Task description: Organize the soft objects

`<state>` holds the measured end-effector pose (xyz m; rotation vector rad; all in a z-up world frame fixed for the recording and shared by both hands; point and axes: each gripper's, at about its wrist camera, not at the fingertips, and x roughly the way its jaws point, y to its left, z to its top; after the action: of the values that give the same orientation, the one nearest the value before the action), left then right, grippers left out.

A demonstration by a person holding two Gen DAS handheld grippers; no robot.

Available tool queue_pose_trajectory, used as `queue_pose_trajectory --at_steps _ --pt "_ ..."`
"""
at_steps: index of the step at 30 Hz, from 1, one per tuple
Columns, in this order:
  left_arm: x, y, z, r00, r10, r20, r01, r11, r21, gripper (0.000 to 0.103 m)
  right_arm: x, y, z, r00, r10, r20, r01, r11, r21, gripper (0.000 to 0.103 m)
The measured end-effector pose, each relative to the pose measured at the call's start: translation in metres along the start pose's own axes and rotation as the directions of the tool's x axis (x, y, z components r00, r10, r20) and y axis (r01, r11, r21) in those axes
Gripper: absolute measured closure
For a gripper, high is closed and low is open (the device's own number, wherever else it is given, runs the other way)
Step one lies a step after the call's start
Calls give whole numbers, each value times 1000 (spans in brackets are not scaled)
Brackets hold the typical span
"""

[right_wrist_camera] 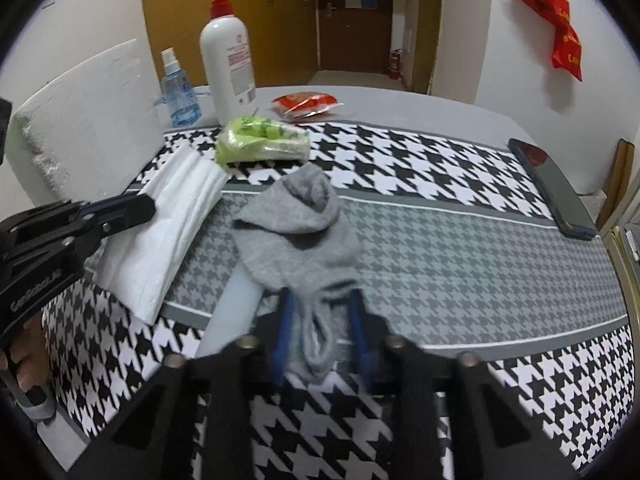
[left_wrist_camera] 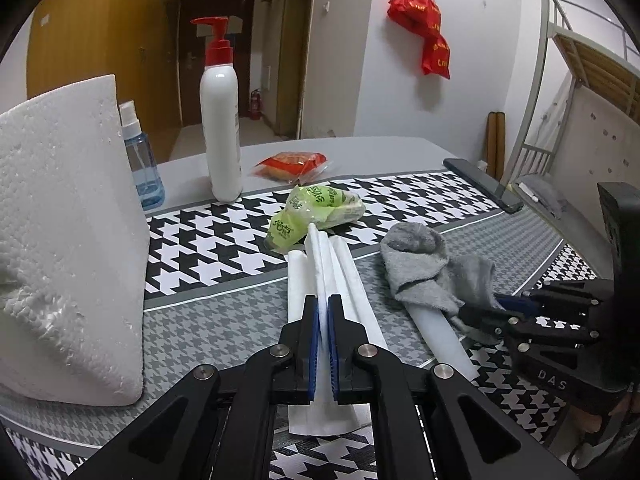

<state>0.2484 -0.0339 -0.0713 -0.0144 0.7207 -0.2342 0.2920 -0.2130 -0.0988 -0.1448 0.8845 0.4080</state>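
The left gripper (left_wrist_camera: pixel 323 312) is seen closed on the raised fold of a white folded cloth (left_wrist_camera: pixel 320 280), the blue pads nearly meeting with only the thin fold between them. The right gripper (right_wrist_camera: pixel 322 320) is closed on the near end of a gray sock (right_wrist_camera: pixel 296 232), the fabric bunched between its blue pads (this view is blurred). Both grippers are angled down toward the table (right_wrist_camera: pixel 440 240), the left one held by a hand (right_wrist_camera: pixel 24 352) at the left edge of the right wrist view. The cloth and sock lie side by side on the checked tablecloth, the sock partly over a pale flat strip (right_wrist_camera: pixel 236 304). One green packet (left_wrist_camera: pixel 320 208), one red packet (left_wrist_camera: pixel 292 164), one pump bottle (left_wrist_camera: pixel 220 120), one spray bottle (left_wrist_camera: pixel 140 160), one foam block (left_wrist_camera: pixel 68 240) and one phone (left_wrist_camera: pixel 484 184) are counted.
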Motion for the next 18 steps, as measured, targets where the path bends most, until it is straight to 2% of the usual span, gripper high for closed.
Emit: queue_pose_trajectory --at_steps 7,9,13,15,16,17,18 --pt "-1 0 0 1000 -2 -1 2 1000 -3 92 -22 -15 -6 998 -59 34 57 997 49 89" --pt "-1 -1 -1 1000 -3 -5 3 1000 -2 83 -36 -19 -11 996 -82 45 79 995 63 89" --pt "-2 -4 -1 1000 -21 -5 21 1000 6 73 -58 -25 -21 993 -92 74 86 993 87 88" --pt "-1 -6 -2 1000 -29 -10 30 1000 11 61 -56 -26 -23 991 -114 65 108 990 88 73" --pt "-1 -6 -2 999 -31 -12 31 999 11 60 -52 -28 -25 990 -126 56 121 988 96 53" --pt "0 -6 -2 999 -31 -14 31 999 13 60 -50 -29 -26 990 -127 53 121 988 99 44" --pt "0 -6 -2 999 -30 -16 30 999 14 60 -47 -29 -27 991 -124 51 119 988 100 44"
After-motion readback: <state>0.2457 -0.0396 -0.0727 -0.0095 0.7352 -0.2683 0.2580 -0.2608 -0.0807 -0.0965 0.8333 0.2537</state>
